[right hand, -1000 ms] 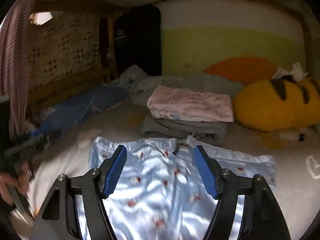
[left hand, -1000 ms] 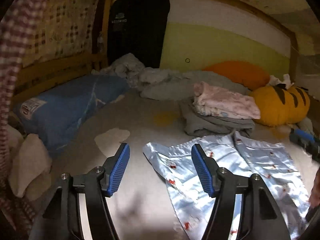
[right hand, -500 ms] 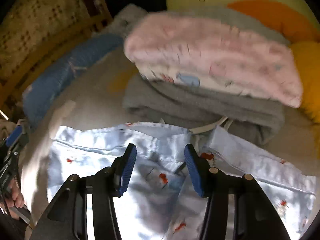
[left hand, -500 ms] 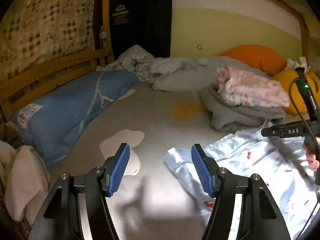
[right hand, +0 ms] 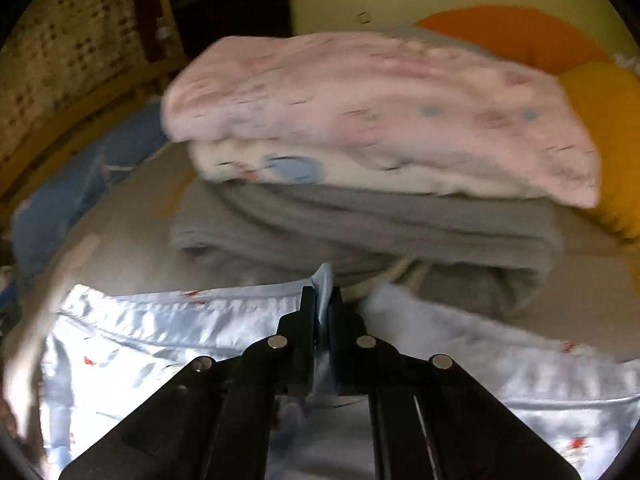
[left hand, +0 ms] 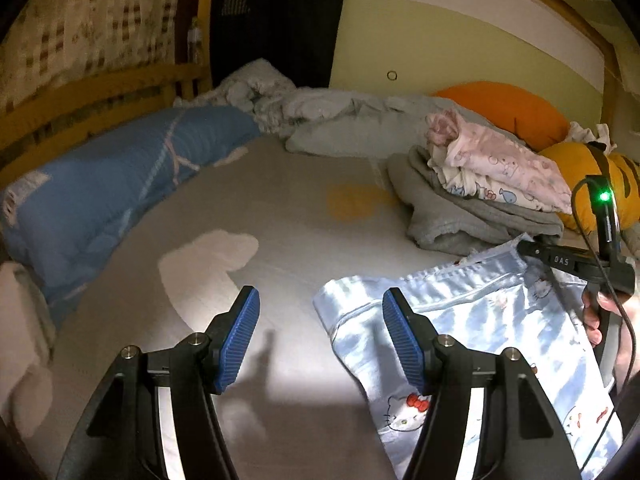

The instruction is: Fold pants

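Observation:
Light blue satin pants (left hand: 460, 320) with a cartoon cat print lie spread on the grey bed sheet (left hand: 280, 220), waistband toward the folded pile. My right gripper (right hand: 323, 300) is shut on the middle of the waistband of the pants (right hand: 160, 320), a fold of blue cloth pinched between its pads. The left wrist view shows that right gripper (left hand: 524, 248) at the waistband, held by a person's hand (left hand: 596, 312). Low over the sheet, my left gripper (left hand: 320, 298) stands open, the waistband's left corner just inside its right finger (left hand: 400, 332). Nothing is pinched there.
A folded pile, pink clothes (left hand: 500, 160) on grey (right hand: 360, 228), sits just beyond the waistband. A blue pillow (left hand: 100, 188) and wooden rail (left hand: 80, 108) line the left. Crumpled bedding (left hand: 320, 108), an orange cushion (left hand: 508, 108) and a yellow striped plush (left hand: 580, 184) lie behind.
My right gripper dropped forward to the waistband and shut on it. The left gripper sank and shifted left, so the pants' left corner now sits by its right finger.

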`<state>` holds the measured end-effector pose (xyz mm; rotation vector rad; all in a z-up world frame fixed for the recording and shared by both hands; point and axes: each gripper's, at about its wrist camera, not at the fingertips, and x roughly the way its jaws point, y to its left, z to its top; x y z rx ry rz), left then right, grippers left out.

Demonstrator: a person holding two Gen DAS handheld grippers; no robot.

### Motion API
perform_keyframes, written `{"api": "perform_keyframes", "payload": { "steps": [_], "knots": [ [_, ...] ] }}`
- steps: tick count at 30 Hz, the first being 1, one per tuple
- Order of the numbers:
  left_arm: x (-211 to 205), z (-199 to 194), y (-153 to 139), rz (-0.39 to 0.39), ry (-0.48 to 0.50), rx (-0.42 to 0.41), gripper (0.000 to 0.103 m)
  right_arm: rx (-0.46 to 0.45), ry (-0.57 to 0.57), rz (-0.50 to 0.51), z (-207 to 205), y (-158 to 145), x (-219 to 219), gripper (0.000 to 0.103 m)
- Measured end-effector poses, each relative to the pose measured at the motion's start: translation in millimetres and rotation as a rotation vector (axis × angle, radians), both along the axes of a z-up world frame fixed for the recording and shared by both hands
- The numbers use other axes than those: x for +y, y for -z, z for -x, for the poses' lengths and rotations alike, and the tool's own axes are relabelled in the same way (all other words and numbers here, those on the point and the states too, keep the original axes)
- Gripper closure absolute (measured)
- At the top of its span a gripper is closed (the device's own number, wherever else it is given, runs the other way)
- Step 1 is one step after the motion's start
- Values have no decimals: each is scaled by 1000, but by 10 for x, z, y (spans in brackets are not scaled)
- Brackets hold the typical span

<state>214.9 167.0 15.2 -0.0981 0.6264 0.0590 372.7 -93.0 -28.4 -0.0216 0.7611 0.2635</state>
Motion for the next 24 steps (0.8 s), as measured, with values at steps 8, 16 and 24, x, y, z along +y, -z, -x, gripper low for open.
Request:
{"api": "perform_keyframes", "payload": {
  "steps": [8,16,24],
  "knots": [
    [-37,-190,208,97,75,76,40,-8,-50,-55,39,-75,-92,98],
    [105,-568,370,251,78,167,88,-17,-94,-84,124,-115,-76,98],
    [107,-330,53,68,-10,50,101,-46,-153,-132,170,-166,-1,98]
  ]
}}
